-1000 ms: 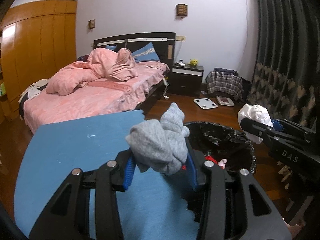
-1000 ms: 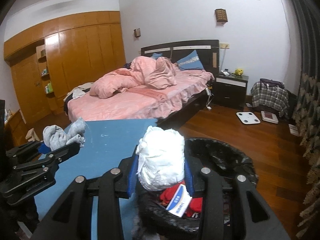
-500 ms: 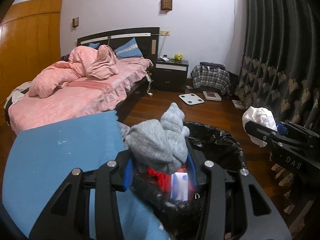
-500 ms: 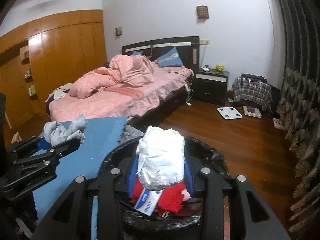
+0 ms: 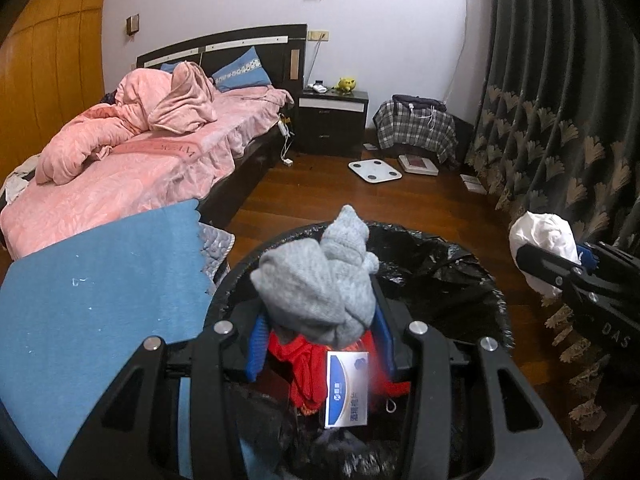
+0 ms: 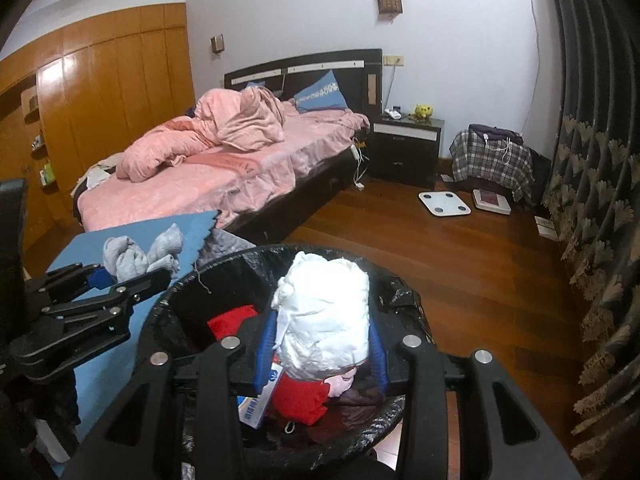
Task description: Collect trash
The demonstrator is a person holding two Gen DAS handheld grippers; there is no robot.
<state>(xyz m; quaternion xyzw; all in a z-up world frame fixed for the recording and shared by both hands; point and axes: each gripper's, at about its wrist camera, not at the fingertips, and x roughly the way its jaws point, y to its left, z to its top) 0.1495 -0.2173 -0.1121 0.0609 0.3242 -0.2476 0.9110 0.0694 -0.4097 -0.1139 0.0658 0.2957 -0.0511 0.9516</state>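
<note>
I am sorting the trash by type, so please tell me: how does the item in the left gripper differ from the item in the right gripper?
The left gripper holds a grey knitted cloth; the right gripper holds a white crumpled bundle. The grey cloth looks soft, the white bundle smoother and creased. Both are clamped above the black-lined trash bin.

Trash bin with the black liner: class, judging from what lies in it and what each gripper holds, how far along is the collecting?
Done: a red cloth and a small blue-and-white box lie in the bin. In hand: the left gripper clamps a grey sock bundle, the right gripper a white wad, both over the bin. Left: releasing both.
</note>
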